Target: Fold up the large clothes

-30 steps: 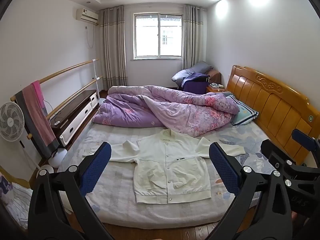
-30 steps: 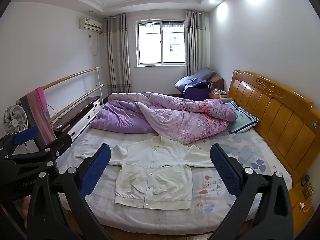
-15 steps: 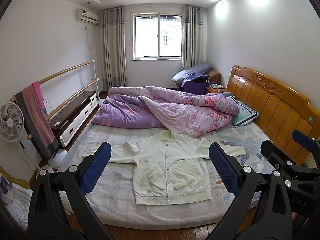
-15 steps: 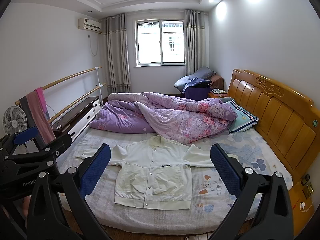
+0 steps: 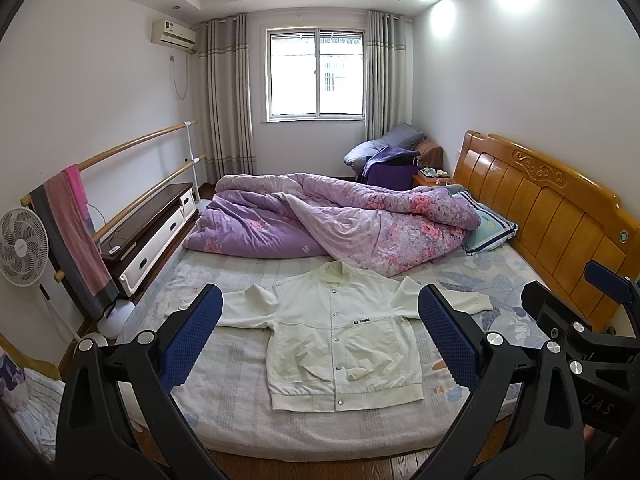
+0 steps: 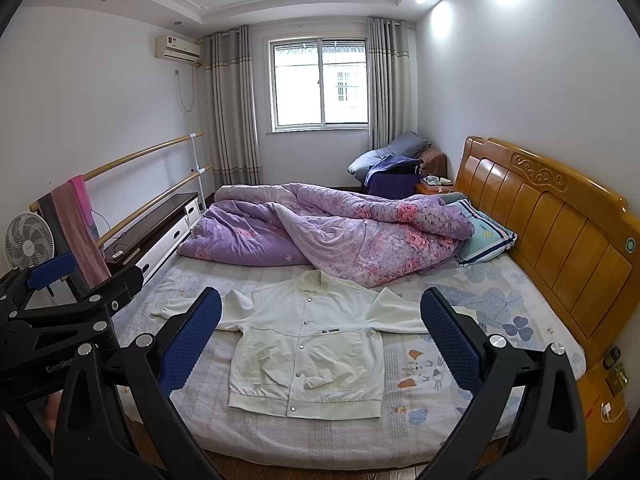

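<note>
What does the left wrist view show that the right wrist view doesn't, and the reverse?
Left wrist only: the right gripper at its right edge, and the jacket's right cuff uncovered. Right wrist only: the left gripper at its left edge, and a wall socket beside the headboard. Both: the white jacket flat on the bed, purple quilt behind it.

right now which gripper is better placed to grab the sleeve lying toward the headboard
Right. The right gripper sits nearer the headboard, and that sleeve runs under its open fingers; both are open and empty.
</note>
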Available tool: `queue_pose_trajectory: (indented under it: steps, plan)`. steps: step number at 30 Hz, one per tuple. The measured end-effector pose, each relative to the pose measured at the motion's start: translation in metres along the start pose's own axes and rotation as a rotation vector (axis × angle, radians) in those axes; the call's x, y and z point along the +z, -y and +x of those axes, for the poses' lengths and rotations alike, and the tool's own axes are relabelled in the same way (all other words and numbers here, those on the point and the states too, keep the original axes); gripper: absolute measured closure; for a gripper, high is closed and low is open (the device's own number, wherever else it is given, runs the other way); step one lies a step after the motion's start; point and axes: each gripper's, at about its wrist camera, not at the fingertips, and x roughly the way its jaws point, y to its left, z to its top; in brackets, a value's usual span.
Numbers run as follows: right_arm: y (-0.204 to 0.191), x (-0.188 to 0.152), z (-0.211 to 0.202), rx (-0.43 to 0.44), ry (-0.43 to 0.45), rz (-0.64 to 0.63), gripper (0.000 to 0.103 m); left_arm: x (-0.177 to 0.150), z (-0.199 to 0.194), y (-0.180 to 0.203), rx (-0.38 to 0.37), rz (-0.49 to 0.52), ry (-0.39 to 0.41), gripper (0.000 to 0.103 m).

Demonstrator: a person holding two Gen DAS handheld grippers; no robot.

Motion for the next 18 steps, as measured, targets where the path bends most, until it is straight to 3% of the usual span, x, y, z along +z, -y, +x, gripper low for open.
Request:
queue_pose_trajectory:
  steps: [18]
  plan:
    - [0.0007,-0.0009,0.0007,0.001,-0.003,0.003,0.007,0.0089,0.0031,0.0019,0.001,0.003,0.003,0.005]
